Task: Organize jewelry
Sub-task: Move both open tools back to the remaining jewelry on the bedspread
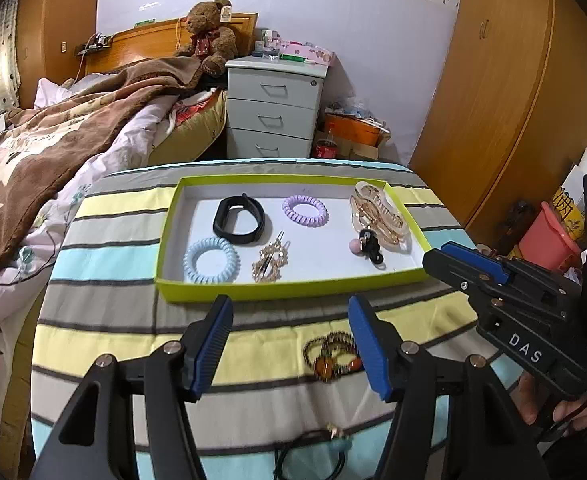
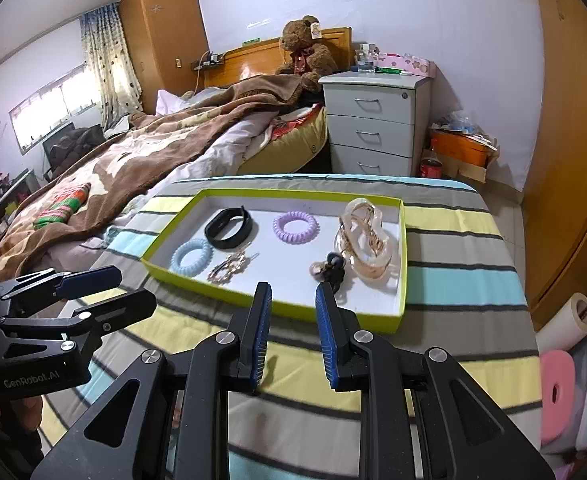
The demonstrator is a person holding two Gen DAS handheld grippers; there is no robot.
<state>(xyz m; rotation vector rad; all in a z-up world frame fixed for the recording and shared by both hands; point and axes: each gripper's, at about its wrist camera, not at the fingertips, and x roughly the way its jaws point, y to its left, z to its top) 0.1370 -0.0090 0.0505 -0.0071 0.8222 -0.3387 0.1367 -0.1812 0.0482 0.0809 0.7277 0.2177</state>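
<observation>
Both grippers hang over the striped table with jaws apart and empty: left gripper (image 1: 289, 344), right gripper (image 2: 293, 332). Hair ties and a black band lie in the green tray (image 1: 293, 289); a beaded bracelet (image 1: 329, 354) lies outside it on the cloth.

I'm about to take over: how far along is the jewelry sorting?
Done: black band, two coil ties, clips and chains sit in the green tray. In hand: nothing; left gripper and right gripper are open. Left: beaded bracelets and a dark cord on the cloth.
</observation>
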